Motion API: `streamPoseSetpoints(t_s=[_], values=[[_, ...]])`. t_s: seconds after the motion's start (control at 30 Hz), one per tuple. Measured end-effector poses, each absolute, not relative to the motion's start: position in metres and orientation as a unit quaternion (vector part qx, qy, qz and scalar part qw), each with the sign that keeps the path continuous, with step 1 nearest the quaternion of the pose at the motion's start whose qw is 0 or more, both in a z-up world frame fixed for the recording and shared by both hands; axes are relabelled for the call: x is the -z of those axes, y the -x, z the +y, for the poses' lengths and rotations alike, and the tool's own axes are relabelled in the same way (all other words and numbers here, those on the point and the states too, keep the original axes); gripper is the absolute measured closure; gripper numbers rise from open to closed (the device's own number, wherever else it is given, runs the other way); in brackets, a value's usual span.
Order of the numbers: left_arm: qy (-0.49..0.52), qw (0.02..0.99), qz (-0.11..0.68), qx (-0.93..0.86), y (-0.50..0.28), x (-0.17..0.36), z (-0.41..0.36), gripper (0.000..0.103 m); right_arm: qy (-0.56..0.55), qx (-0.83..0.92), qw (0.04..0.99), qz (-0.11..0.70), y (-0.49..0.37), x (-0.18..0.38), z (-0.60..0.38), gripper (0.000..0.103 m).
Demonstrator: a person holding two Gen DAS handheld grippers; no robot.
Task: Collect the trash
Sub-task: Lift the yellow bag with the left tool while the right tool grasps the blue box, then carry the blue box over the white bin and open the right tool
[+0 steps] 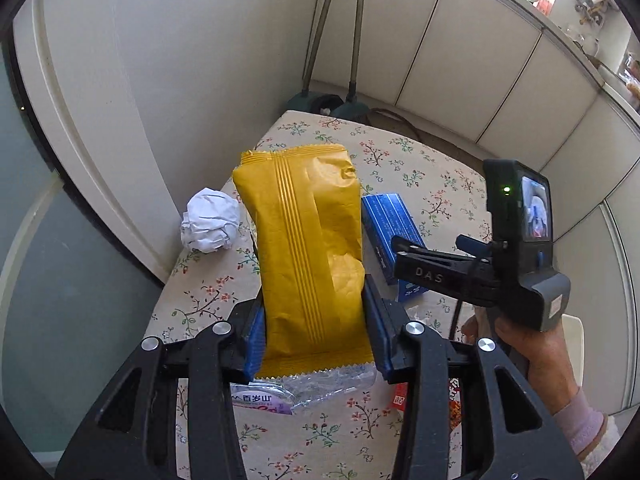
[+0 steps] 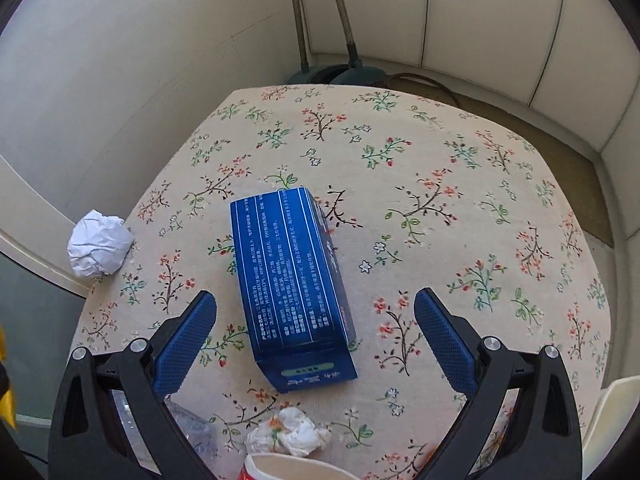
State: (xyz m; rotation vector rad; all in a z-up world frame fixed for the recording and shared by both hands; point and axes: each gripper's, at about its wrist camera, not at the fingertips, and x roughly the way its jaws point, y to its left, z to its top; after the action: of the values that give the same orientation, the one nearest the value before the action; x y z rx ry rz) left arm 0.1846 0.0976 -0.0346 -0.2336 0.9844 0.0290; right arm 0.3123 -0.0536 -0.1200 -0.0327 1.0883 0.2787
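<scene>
- Currently, left wrist view: left gripper (image 1: 314,332) pinches the yellow wrapper (image 1: 304,256) low at frame centre, lifted above the table (image 1: 420,168). Limp foil, so it could slide out or sag onto the crushed bottle (image 1: 320,384) beneath.
- Right wrist view: right gripper (image 2: 316,332) spread wide, straddling the blue box (image 2: 292,280) mid-frame. Box lies skewed, so closing may twist it away. Paper ball (image 2: 100,244) at left edge could roll off.
</scene>
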Motion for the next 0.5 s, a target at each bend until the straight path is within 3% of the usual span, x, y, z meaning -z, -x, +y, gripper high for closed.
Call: streamPoseSetpoints(t_s=[0.2, 0.23, 0.27, 0.5], values=[[0.115, 0.872, 0.475, -0.019, -0.186, 0.038, 0.105, 0.063, 0.022, -0.125, 0.841, 0.526, -0.328, 0.137, -0.039, 0.008], [0.118, 0.871, 0.476, -0.02, -0.187, 0.039, 0.106, 0.063, 0.026, -0.122, 0.84, 0.528, -0.329, 0.139, -0.038, 0.018], [0.121, 0.871, 0.476, -0.02, -0.186, 0.039, 0.108, 0.063, 0.033, -0.119, 0.837, 0.533, -0.331, 0.143, -0.036, 0.04], [0.125, 0.871, 0.474, -0.023, -0.187, 0.041, 0.109, 0.063, 0.011, -0.107, 0.836, 0.538, -0.321, 0.141, -0.046, 0.044]])
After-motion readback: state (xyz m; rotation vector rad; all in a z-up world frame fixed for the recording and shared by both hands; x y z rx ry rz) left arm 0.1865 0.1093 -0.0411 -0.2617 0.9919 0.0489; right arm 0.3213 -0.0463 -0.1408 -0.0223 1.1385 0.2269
